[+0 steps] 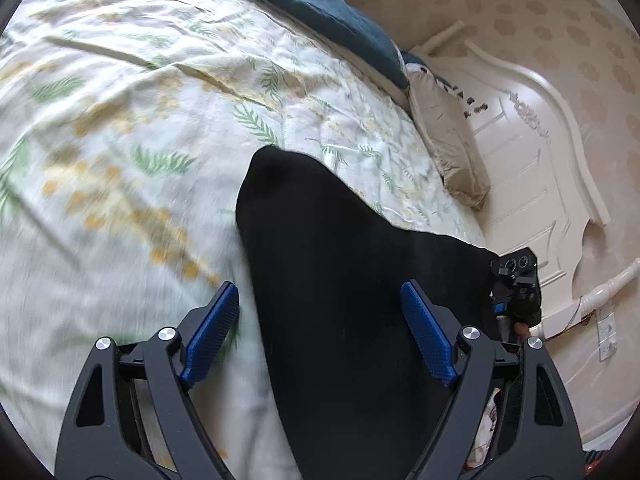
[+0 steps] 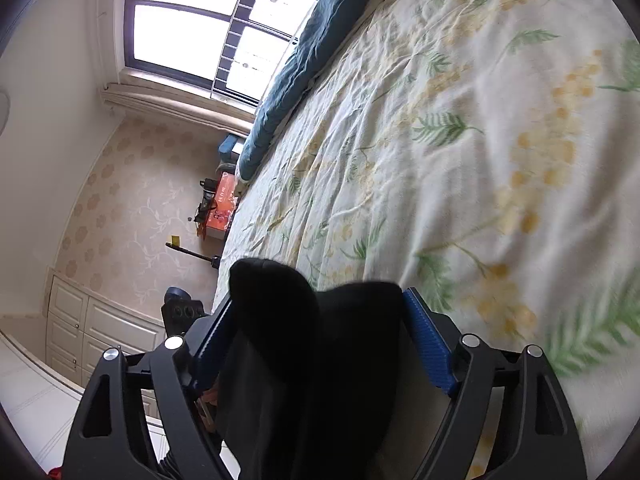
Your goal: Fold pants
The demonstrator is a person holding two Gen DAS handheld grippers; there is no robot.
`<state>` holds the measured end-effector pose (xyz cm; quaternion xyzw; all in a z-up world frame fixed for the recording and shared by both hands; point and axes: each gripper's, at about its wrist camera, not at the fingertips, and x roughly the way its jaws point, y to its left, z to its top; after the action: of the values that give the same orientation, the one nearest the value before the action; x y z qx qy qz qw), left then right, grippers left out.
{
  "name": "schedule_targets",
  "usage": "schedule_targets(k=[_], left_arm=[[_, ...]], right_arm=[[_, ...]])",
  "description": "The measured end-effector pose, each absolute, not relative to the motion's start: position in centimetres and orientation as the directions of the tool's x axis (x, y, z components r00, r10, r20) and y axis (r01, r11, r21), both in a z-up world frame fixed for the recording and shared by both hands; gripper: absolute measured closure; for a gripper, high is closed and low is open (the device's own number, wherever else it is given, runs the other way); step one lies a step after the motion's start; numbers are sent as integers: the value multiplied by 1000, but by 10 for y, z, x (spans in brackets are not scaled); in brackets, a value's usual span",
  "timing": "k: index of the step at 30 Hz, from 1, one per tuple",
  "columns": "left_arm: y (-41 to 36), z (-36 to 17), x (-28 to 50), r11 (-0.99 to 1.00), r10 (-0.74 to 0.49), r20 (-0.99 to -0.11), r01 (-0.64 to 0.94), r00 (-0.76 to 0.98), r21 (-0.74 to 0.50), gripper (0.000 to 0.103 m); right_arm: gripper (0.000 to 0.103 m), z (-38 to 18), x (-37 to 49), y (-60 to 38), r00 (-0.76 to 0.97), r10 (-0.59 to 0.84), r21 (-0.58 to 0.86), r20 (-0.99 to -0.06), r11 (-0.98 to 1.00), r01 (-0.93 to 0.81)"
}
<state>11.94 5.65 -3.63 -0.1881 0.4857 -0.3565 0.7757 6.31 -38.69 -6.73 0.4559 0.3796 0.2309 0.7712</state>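
Black pants (image 1: pixel 340 260) lie on the floral bed sheet (image 1: pixel 120 140), spread from the lower middle to the right edge of the bed. My left gripper (image 1: pixel 320 288) stands open above them; its left pad (image 1: pixel 212 332) is over the sheet and its right pad (image 1: pixel 428 332) over the black cloth, neither pressing. In the right wrist view a bunched fold of the pants (image 2: pixel 312 320) rises between the spread fingers of my right gripper (image 2: pixel 316 296), which is open. The right pad (image 2: pixel 426 340) stands mostly apart from the cloth. The fold hides most of the left pad.
A dark blue quilt (image 1: pixel 328 12) runs along the far side of the bed, with a beige pillow (image 1: pixel 448 132) against the white headboard (image 1: pixel 540 152). The other gripper (image 1: pixel 516 284) shows at the bed's right edge. A window (image 2: pixel 208 24), white cabinets (image 2: pixel 92 328) and an orange box (image 2: pixel 222 208) lie beyond.
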Motion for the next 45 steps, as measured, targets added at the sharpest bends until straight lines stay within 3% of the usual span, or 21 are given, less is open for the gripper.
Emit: schedule_targets(k=[3,4,5,7,10,20,29,37,41,45], left_arm=[[49,-37,128,679,-730,-633,381,259,-627,20],[47,-37,129,680,-728,-638,384,252,-625,25],[46,-38,131,685,-722,-645,387,250,-618,33],[43,-41,132,705,-700,-672,382,242,-597,63],[45,-41,131,693,-714,-657,382,243,-612,76],[47,-10,138,718,-692,-648,390,316,-576,83],[44,17,220,749,-662,-643,371,384,-549,83],[32,-24,285,796,-602,-731,310,322,-520,82],[46,-42,289,740,-673,-677,265,298,-618,80],[50,-46,287,726,-688,-659,274,305,-631,79]], right_arm=[[23,-68,67,-383,594,716,877,-367,479,-35],[29,-67,67,-381,589,716,870,-376,491,-42],[45,-67,68,-379,580,714,861,-392,507,-42],[59,-74,70,-379,566,719,864,-402,503,-25],[67,-76,66,-380,582,725,884,-368,467,-24],[72,-39,76,-375,628,714,881,-309,463,-94],[72,-27,160,-381,650,715,898,-257,425,-112],[72,-64,225,-391,624,715,912,-317,410,-6],[74,-97,223,-400,621,732,941,-280,337,27],[74,-98,222,-399,622,738,942,-264,334,3]])
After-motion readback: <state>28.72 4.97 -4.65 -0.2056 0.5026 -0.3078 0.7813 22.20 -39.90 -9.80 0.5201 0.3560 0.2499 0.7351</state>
